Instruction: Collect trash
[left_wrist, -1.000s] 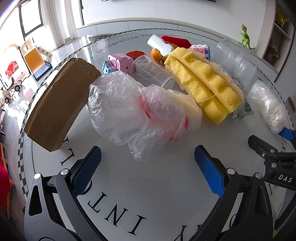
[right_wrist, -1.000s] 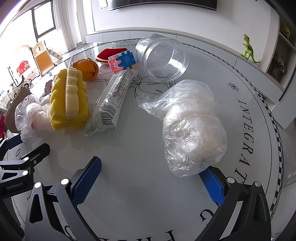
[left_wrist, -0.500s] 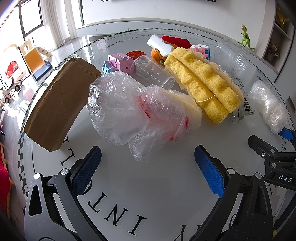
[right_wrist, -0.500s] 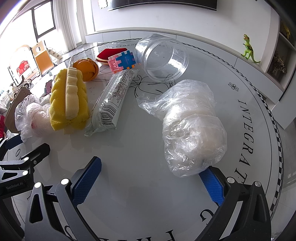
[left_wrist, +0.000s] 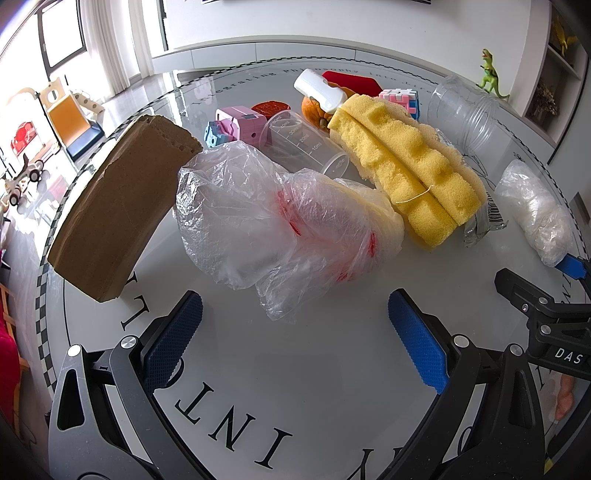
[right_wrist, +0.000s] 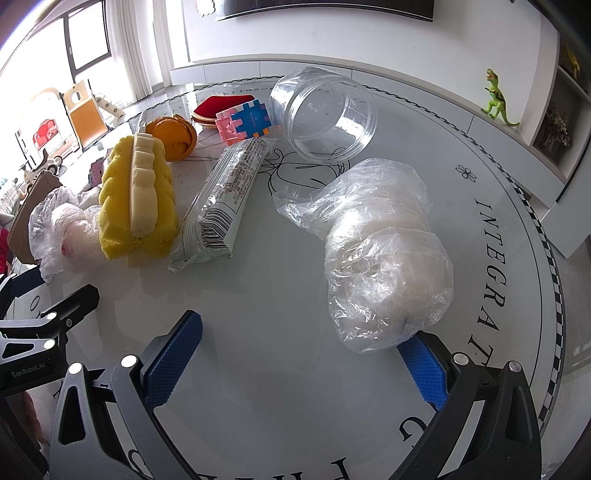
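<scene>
Left gripper (left_wrist: 293, 332) stands wide open and holds nothing; both blue pads (left_wrist: 171, 341) sit low over the white table (left_wrist: 295, 387). A crumpled clear bag with red print (left_wrist: 280, 225) lies just ahead of the gap between the pads, its loose tail reaching down towards them without touching. A cardboard slab (left_wrist: 118, 206) leans ahead of and outside the left pad, beside the bag. A yellow sponge (left_wrist: 410, 173) lies ahead of the right pad, touching the bag's far side, with a measuring cup (left_wrist: 306, 147) on its side behind the bag. Right gripper (right_wrist: 301, 356) is likewise wide open and grips nothing. A second clear bag (right_wrist: 384, 251), white inside, lies ahead of its right pad (right_wrist: 424, 371); the bag's near end overlaps that pad's tip, though contact cannot be confirmed. A silver wrapper (right_wrist: 225, 203) lies ahead of the left pad, well clear of it, beside the sponge. An empty clear jar (right_wrist: 325, 114) lies on its side beyond the second bag
</scene>
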